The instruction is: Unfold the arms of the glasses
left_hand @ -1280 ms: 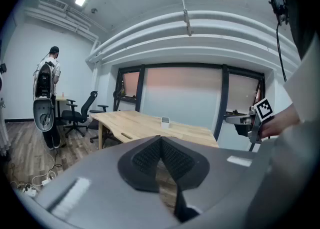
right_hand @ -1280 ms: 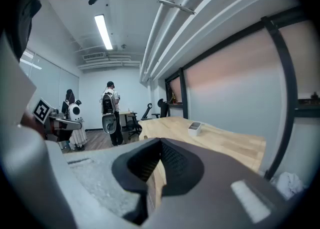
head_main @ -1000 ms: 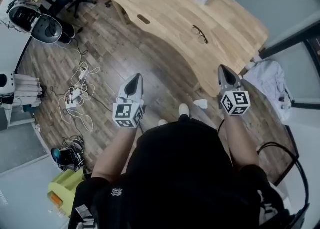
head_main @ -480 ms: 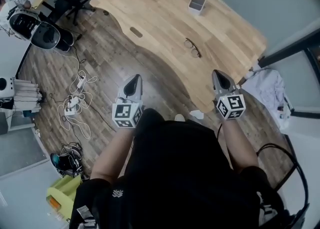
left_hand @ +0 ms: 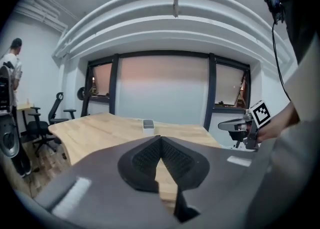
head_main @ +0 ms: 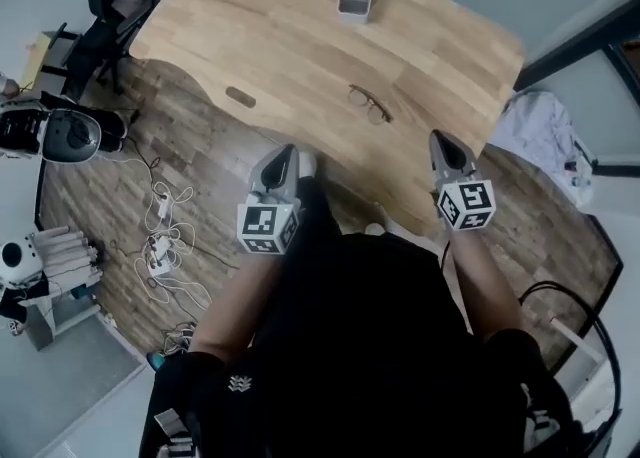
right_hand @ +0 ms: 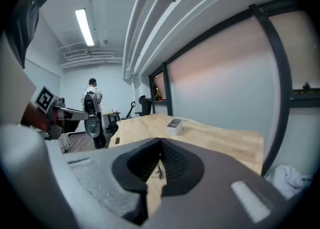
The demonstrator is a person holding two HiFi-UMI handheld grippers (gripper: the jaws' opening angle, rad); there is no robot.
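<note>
On the wooden surface (head_main: 250, 36), head view first: the glasses (head_main: 370, 104) lie near the front edge, and a small box (head_main: 354, 0) sits well beyond them. The left hand-held gripper (head_main: 285, 153) hangs at that near edge. The right hand-held gripper (head_main: 441, 141) is out to the right, and both are clear of the glasses.

Over to the left gripper view. The hand-held gripper (left_hand: 160, 138) has its jaws pressed together at the tips with nothing between them. The box (left_hand: 148, 123) is far ahead, and the other gripper (left_hand: 240, 123) is off to the right.

Right gripper view now. This hand-held gripper (right_hand: 160, 140) is closed at the tips too, and empty. A thin dark frame, apparently the glasses (right_hand: 159, 170), shows on the surface through the slot below the tips, with the box (right_hand: 175, 124) further on.
</note>
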